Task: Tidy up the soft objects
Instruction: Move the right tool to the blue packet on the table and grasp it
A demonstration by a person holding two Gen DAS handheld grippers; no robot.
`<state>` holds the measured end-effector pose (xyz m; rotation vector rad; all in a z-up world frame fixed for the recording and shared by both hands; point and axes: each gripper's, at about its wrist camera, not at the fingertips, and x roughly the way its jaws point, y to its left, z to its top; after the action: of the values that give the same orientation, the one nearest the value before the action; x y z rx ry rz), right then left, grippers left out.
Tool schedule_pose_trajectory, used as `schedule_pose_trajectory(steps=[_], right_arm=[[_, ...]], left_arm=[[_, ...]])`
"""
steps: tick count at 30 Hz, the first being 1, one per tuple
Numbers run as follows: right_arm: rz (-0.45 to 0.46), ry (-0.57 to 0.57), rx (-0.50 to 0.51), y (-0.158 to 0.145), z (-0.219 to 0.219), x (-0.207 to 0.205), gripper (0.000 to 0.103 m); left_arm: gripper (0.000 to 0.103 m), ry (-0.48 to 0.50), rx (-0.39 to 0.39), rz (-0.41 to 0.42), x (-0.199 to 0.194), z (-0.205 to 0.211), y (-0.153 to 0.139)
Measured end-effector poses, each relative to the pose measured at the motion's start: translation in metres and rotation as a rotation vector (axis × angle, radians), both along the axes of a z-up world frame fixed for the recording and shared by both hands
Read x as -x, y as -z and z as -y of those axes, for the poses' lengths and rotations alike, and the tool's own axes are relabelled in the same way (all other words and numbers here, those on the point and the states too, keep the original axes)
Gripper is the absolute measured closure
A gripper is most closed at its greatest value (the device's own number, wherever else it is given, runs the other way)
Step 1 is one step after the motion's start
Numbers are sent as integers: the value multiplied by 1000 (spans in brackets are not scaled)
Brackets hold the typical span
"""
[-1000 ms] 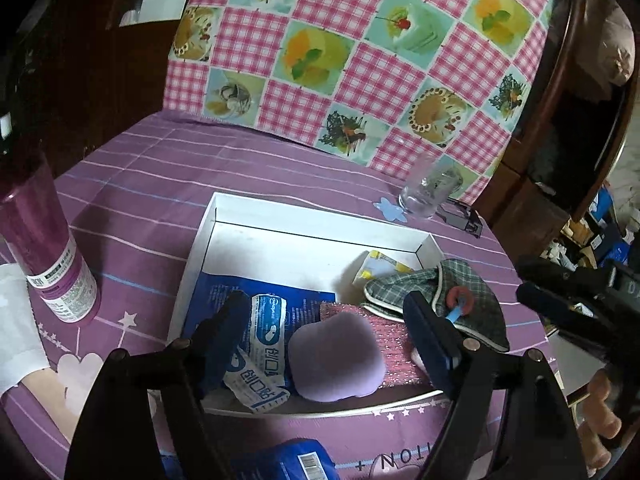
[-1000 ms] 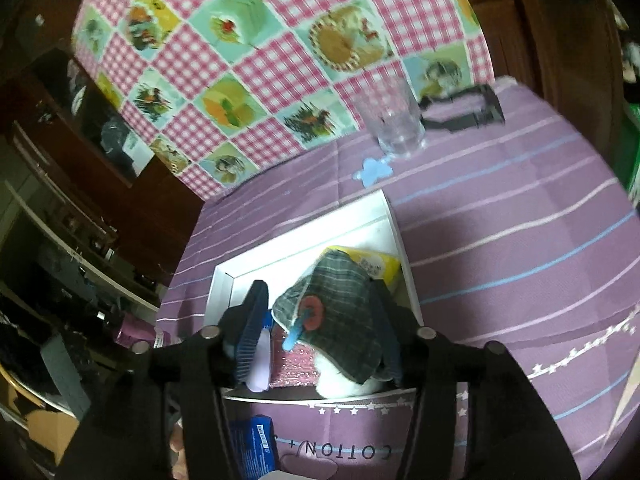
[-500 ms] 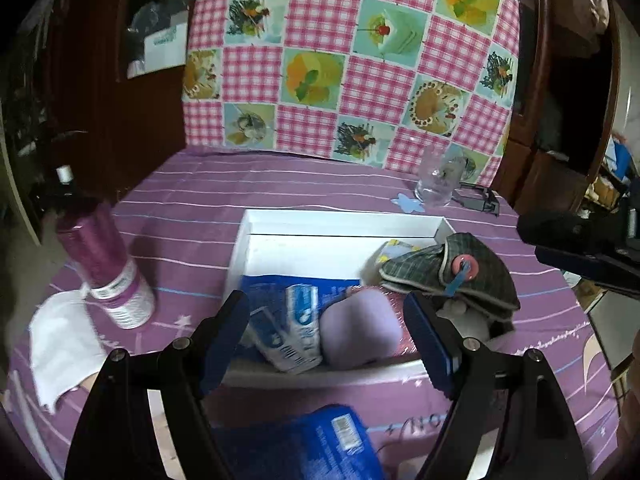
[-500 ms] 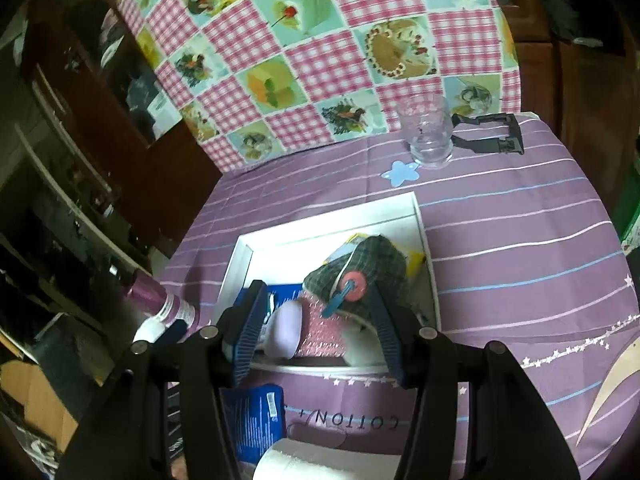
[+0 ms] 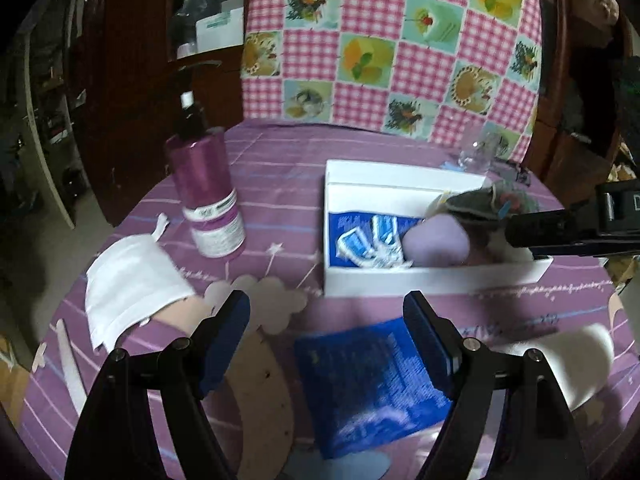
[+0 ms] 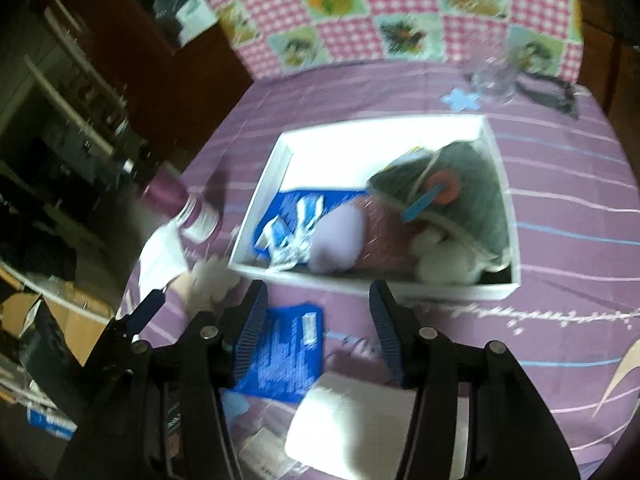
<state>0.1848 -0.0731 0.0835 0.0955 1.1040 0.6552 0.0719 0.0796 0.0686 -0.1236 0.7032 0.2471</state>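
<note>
A white box (image 5: 400, 282) on the purple cloth holds a blue pack (image 5: 352, 220), small blue-and-white sachets (image 5: 372, 246), a lilac soft pad (image 5: 436, 240) and a plaid cap (image 6: 464, 200) lying over a white fluffy thing (image 6: 444, 264). In front of the box a blue packet (image 5: 372, 384) lies flat on the table. My left gripper (image 5: 326, 312) hovers open above it with nothing between its pads. My right gripper (image 6: 318, 320) is also open and holds nothing, just short of the box's near wall, with the blue packet (image 6: 280, 356) below its left finger. A white soft roll (image 6: 360, 420) lies under it.
A purple pump bottle (image 5: 208, 200) stands left of the box, with a white face mask (image 5: 128, 280) near it. A clear glass (image 6: 496, 76) and a black clip (image 6: 552, 88) sit at the far right. A checked cloth hangs behind; dark cabinets flank the table.
Both grippers have drawn back from over the box toward the table's near edge. The blue packet and white roll have come into view beneath them; nothing was picked up.
</note>
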Motion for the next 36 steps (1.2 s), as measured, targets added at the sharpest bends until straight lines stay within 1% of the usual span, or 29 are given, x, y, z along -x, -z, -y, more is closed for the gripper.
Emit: schedule_pose_trajectory(steps=[3,5,7,9,10,12,15,17,20,21,23,24,27,30,35,36], right_arm=[[-33,-19,29,10,-8,-1,49],[-55,-21,47,17,-12,-2,49],[-88,-25,59,25,-14,-4,49],[-123,-34,65,33,-17,-5,49],[-135,-38,68,36,-20,-5,49],[-166,-54,74,45,-24,-5,49],[-204,-70,89,56,-31,-6,49],[-217,-73,104,62,-34,-7,49],[-228,-65,125,70,-36,-9,49],[-235,-64,123,72,-37,-9,49],[-255,-74,110,76,-39,-9,49],[-252,-82,98,77,-42,-8,47],[-236,-116,92,77,-51,-3,47],[-290,-174,28,81,-59,2,47],[-272,-151,40,79,-63,7,46],[-283,-164,16,79,-66,8,46]], left_arm=[[24,-10,7,-16,5,-3,6],[24,-1,42,-16,10,-8,10],[29,4,78,-30,12,-11,15],[52,13,111,-58,12,-15,20],[56,19,130,-75,10,-16,23],[75,29,153,-100,9,-17,27],[81,29,124,-140,7,-13,34],[84,29,81,-188,3,-7,42],[84,-7,48,-249,-1,-7,52],[84,-17,45,-256,-1,-9,53],[84,-26,58,-257,-1,-12,53],[84,-27,63,-258,0,-13,53],[85,-29,55,-254,-1,-12,54],[86,-33,58,-247,-1,-12,54],[89,-34,77,-236,-3,-14,54],[90,-34,80,-233,-3,-15,54]])
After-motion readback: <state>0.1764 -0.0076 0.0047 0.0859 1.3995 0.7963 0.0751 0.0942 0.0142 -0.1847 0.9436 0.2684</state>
